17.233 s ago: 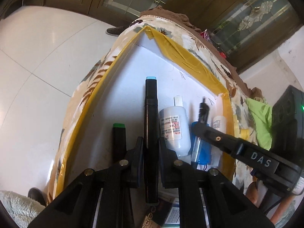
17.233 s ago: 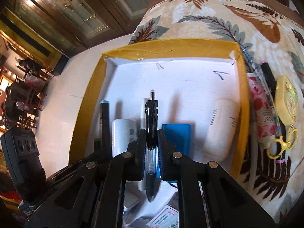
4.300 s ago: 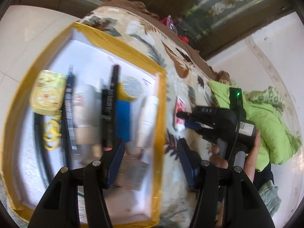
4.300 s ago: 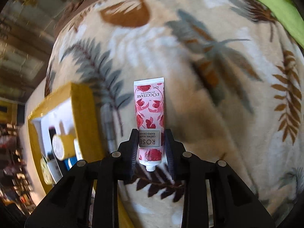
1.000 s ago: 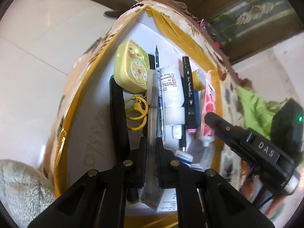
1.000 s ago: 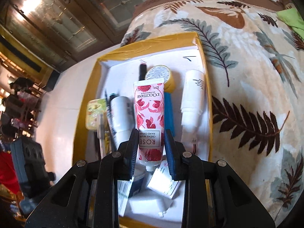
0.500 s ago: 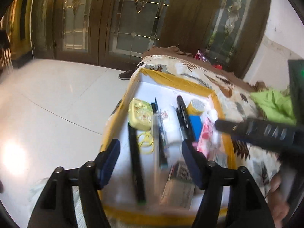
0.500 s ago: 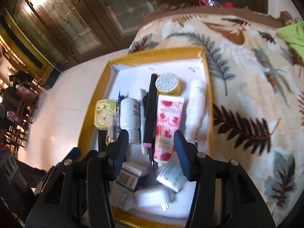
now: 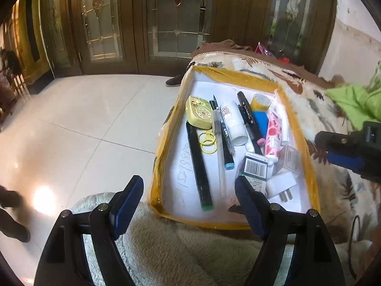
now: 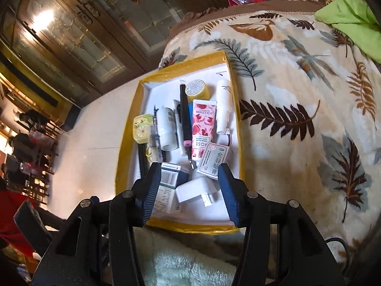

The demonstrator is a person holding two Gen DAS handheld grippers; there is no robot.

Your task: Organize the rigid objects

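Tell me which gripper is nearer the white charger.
Right, it seems. The right gripper hangs just above the charger, which shows between its open jaws. The left gripper hangs open by the box's near edge, left of it.

Pens [image 9: 197, 162], tubes [image 10: 202, 125], small boxes [image 10: 212, 158], seemingly side by side in yellow-rimmed tray [image 9: 302, 143]

The left gripper [image 9: 188, 200] is held tilted downward with its jaws spread wide — they have just been opening, and nothing is gripped between the blue pads [image 9: 128, 203]. The right gripper [image 10: 188, 190] is likewise angled downward, its jaws parted and empty after opening a moment ago — its ribbed blue pads [image 10: 152, 188] press on nothing. In the left wrist view, the right gripper [image 9: 343, 151] is seen at the right edge, reaching in from that side.
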